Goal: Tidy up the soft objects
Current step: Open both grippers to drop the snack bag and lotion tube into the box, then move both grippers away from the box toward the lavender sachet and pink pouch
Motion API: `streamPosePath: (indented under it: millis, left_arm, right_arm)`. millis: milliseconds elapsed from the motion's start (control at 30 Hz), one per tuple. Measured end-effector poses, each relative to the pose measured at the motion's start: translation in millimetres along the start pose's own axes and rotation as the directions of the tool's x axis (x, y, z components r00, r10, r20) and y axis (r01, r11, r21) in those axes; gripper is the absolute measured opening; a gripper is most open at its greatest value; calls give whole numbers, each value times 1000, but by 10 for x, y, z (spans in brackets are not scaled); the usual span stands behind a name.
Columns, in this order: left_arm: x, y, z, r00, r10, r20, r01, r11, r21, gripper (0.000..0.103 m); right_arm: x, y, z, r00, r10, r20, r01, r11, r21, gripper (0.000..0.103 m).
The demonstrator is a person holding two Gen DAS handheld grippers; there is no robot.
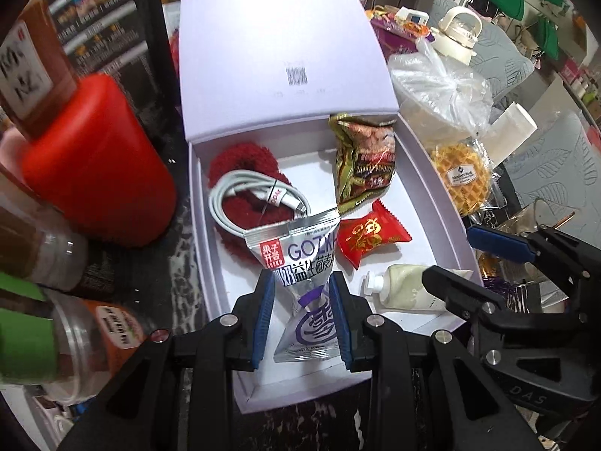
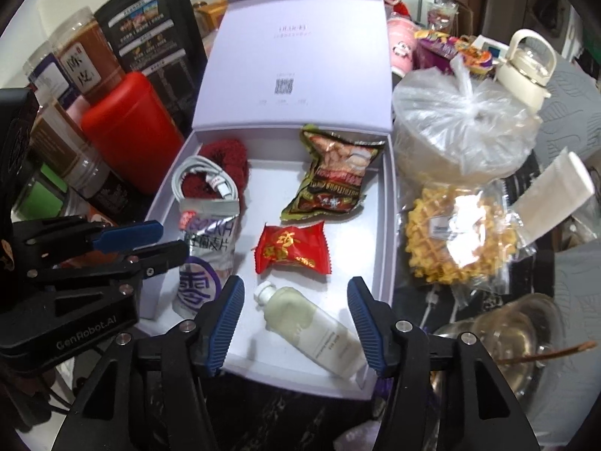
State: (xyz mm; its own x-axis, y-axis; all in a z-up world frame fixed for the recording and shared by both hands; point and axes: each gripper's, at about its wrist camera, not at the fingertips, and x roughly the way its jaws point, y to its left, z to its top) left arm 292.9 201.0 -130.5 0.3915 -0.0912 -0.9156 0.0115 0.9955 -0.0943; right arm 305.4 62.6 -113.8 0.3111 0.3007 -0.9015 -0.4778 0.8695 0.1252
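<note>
So nearest up, the left gripper (image 1: 302,319) is pinched tight on one silver snack sachet (image 1: 300,263), its blue pads squeezing the pack's lower half over the near-left part of the lilac box (image 1: 447,195). The right gripper (image 2: 295,323) has its jaws spread wide with nothing clamped; one cream lotion tube (image 2: 311,329) lies on the box floor between its fingers, not touched by either pad, close to the near wall. Just past that is one red candy packet (image 2: 291,250) mid-floor, with bare white floor to its right up to the right wall. Farther back, one green-brown snack bag (image 2: 330,174) leans at the far-right corner, and one coiled white cable (image 1: 248,199) sits on one red fuzzy scrunchie (image 1: 240,158) at the far left. So six items, one of each. The lid stands upright at the far edge. Outside it's tight: a red canister (image 1: 101,158) on the left, a bagged waffle (image 2: 460,236) and a knotted plastic bag (image 2: 458,124) hard against the right wall.
</note>
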Motion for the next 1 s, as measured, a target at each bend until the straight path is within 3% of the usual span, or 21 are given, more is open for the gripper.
streamPosePath:
  millis: [200, 267, 333, 400, 600, 767, 833, 1000]
  left_arm:
    - [-229, -40, 3, 999, 40, 21, -40, 999, 22, 30]
    - [-318, -69, 2, 998, 52, 36, -53, 998, 26, 38]
    - [-410, -84, -9, 997, 57, 53, -59, 998, 26, 58]
    - [-511, -113, -19, 995, 55, 78, -57, 998, 27, 69]
    - [-822, -207, -48, 988, 72, 137, -77, 997, 32, 72]
    - [-1082, -293, -90, 978, 81, 190, -89, 995, 35, 84]
    - [-1164, -319, -105, 974, 92, 208, -100, 995, 27, 94]
    - [-1378, -403, -174, 963, 104, 249, -111, 994, 14, 96]
  right_arm:
    - [-290, 37, -42, 999, -19, 38, 19, 1000, -2, 71]
    - [-373, 49, -53, 998, -29, 50, 29, 1000, 1, 71]
    - [-475, 48, -70, 997, -36, 63, 35, 999, 9, 72]
    - [-549, 41, -73, 996, -38, 76, 36, 999, 19, 72]
    - [-820, 49, -102, 990, -48, 130, 46, 999, 23, 74]
    - [-1079, 56, -140, 982, -52, 181, 48, 999, 23, 80]
    - [-1168, 53, -161, 978, -54, 199, 50, 998, 27, 82]
    - [-1419, 36, -245, 969, -60, 242, 53, 998, 34, 88]
